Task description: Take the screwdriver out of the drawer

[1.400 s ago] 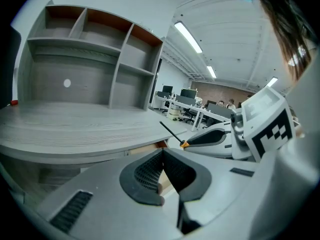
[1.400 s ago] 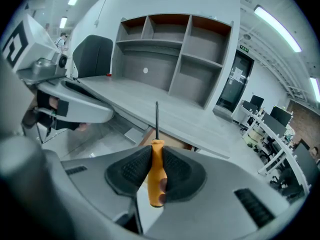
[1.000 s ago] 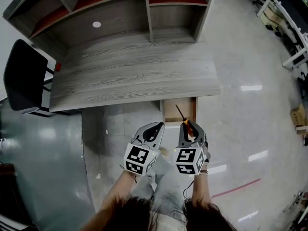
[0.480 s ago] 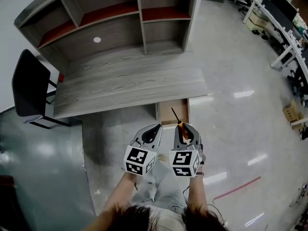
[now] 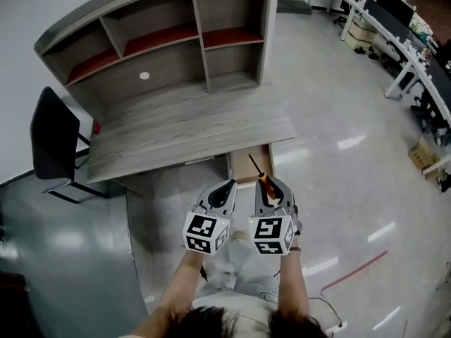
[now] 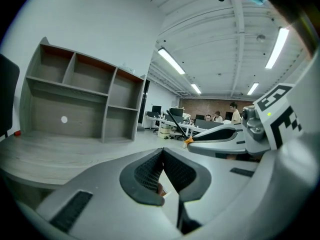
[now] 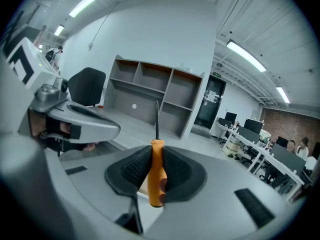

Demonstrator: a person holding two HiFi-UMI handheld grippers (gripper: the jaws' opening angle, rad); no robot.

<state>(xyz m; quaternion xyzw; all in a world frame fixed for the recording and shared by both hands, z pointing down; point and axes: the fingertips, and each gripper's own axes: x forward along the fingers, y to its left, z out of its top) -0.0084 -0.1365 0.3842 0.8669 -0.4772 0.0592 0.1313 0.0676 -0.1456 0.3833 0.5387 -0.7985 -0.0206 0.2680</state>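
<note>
Right gripper view shows the right tool [image 7: 156,153] clamped on the screwdriver [image 7: 156,176]: both ribbed pads press the orange handle from either side, and the thin dark shaft stands straight up past the jaw tips, toward the shelf unit [image 7: 157,96]. The butt of the handle hangs below the pads.

From the head view, the screwdriver is out of the drawer [image 5: 242,172], held in the air in front of the person. Its shaft points toward the bench [image 5: 183,129], and the tip seems to lie over the open drawer, though its height above it is hard to judge. The drawer is pulled out from under the bench's front edge.

The left tool [image 6: 162,156] is closed on nothing, jaw tips meeting. It is held just beside the right one, level with it. A black chair [image 5: 51,139] stands at the bench's left end.
</note>
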